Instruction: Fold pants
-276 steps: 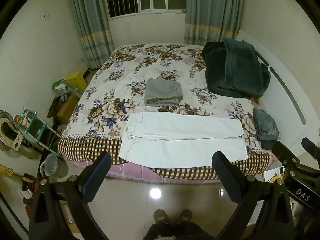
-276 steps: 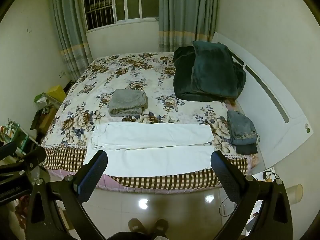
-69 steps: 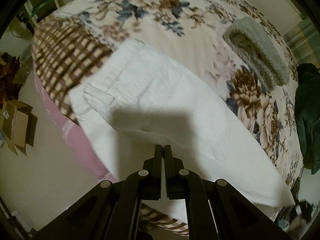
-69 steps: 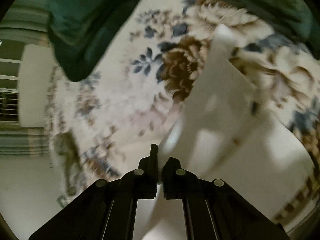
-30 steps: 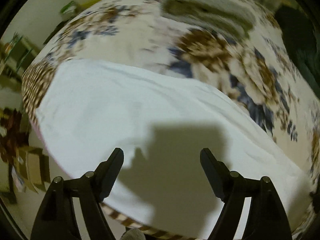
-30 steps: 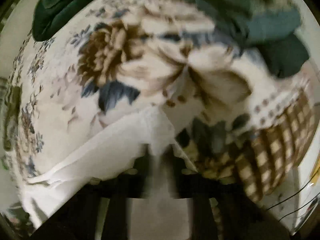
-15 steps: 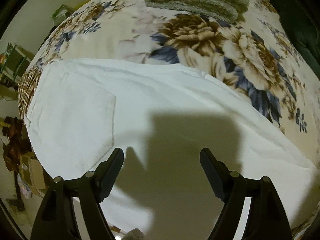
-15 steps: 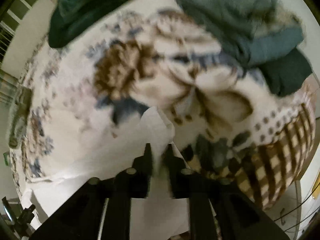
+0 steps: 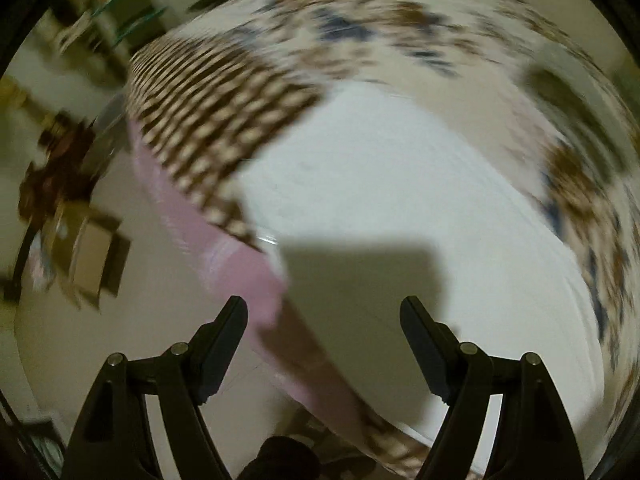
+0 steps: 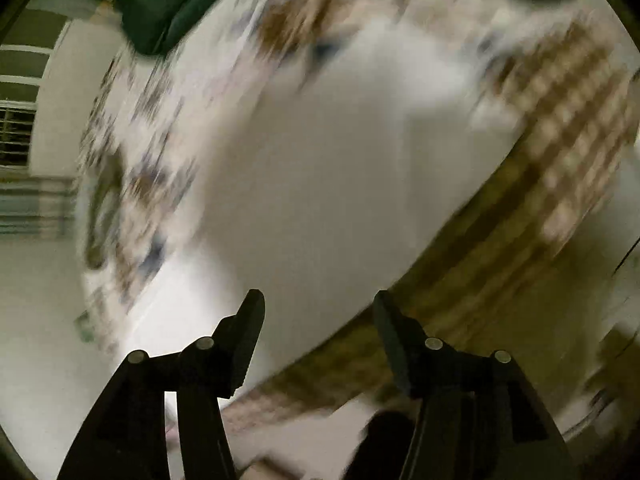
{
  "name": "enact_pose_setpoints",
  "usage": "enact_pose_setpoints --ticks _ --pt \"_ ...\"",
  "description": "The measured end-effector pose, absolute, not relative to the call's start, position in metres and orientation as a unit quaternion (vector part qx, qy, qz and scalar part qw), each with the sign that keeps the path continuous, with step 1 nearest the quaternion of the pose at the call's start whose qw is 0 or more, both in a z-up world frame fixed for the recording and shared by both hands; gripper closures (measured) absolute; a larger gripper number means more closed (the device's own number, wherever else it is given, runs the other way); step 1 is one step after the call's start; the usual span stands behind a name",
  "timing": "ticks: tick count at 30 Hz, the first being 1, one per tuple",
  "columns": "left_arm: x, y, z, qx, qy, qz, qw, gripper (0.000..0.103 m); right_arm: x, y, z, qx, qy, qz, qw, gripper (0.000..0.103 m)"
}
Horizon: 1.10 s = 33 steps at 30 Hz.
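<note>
Both sets of jaws stand apart with nothing between them: the left gripper is spread wide, and the right gripper is opening, its pads clear of any cloth. One pair of white pants lies flat on the bed, spreading ahead of both jaws, its near edge by the bed's checked border. Both views are heavily blurred, so folds and seams cannot be made out. The risk, as I judge it, is a grab at the wrong layer, or the near edge sliding off toward the floor. Counted: one pair of pants, two grippers, one dark green blanket beyond the right jaws.
</note>
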<state>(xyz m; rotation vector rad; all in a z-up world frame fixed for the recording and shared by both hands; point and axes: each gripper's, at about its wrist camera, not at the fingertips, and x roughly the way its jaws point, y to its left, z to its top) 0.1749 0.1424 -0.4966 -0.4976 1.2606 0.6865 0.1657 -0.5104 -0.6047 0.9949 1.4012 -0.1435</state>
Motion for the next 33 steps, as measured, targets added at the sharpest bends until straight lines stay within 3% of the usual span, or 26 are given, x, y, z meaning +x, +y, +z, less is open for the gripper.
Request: enact_pose_setpoints --ticks 4,5,6,7,9,12,16,19,22,24,25,28,30,33 --pt "0.179 0.193 -0.52 -0.279 0.57 0.31 0.708 0.026 0.174 -0.414 -0.648 0.476 0.656 -0.035 0.585 0.044" --pt "0.18 0.199 -0.522 -0.282 0.567 0.309 0.71 0.035 0.175 -0.401 -0.654 0.476 0.659 -0.038 0.58 0.044" --pt "0.182 0.206 -0.525 -0.289 0.561 0.302 0.715 0.061 0.178 -0.387 -0.662 0.467 0.667 -0.052 0.579 0.047" --pt "0.184 0.209 -0.527 -0.294 0.559 0.295 0.717 0.073 0.178 -0.378 -0.666 0.459 0.67 -0.069 0.579 0.053" --pt "0.187 0.212 -0.526 -0.297 0.557 0.287 0.72 0.081 0.177 -0.365 -0.671 0.445 0.675 -0.108 0.578 0.087" --pt "0.185 0.214 -0.521 -0.299 0.554 0.277 0.726 0.084 0.173 -0.358 -0.666 0.43 0.676 -0.133 0.583 0.099" --pt "0.178 0.236 -0.53 -0.342 0.554 0.256 0.715 0.084 0.179 -0.351 -0.66 0.374 0.701 -0.132 0.593 0.1" --pt "0.186 0.231 -0.532 -0.318 0.571 0.254 0.713 0.08 0.188 -0.345 -0.668 0.35 0.718 -0.114 0.591 0.1" --pt "0.197 0.209 -0.514 -0.234 0.589 0.258 0.729 0.078 0.192 -0.347 -0.655 0.362 0.708 -0.075 0.601 0.093" --pt "0.199 0.191 -0.496 -0.188 0.588 0.264 0.741 0.075 0.191 -0.35 -0.639 0.352 0.698 -0.056 0.621 0.048" --pt "0.198 0.179 -0.486 -0.171 0.584 0.267 0.747 0.074 0.19 -0.356 -0.632 0.355 0.689 -0.049 0.63 0.044" --pt "0.196 0.141 -0.461 -0.156 0.568 0.248 0.769 0.06 0.182 -0.389 -0.615 0.367 0.667 -0.058 0.645 0.038" --pt "0.196 0.103 -0.45 -0.135 0.565 0.233 0.78 0.034 0.171 -0.424 -0.606 0.381 0.648 -0.084 0.655 0.037" --pt "0.2 0.047 -0.447 -0.108 0.564 0.211 0.791 0.027 0.166 -0.491 -0.593 0.379 0.618 -0.125 0.677 0.036"
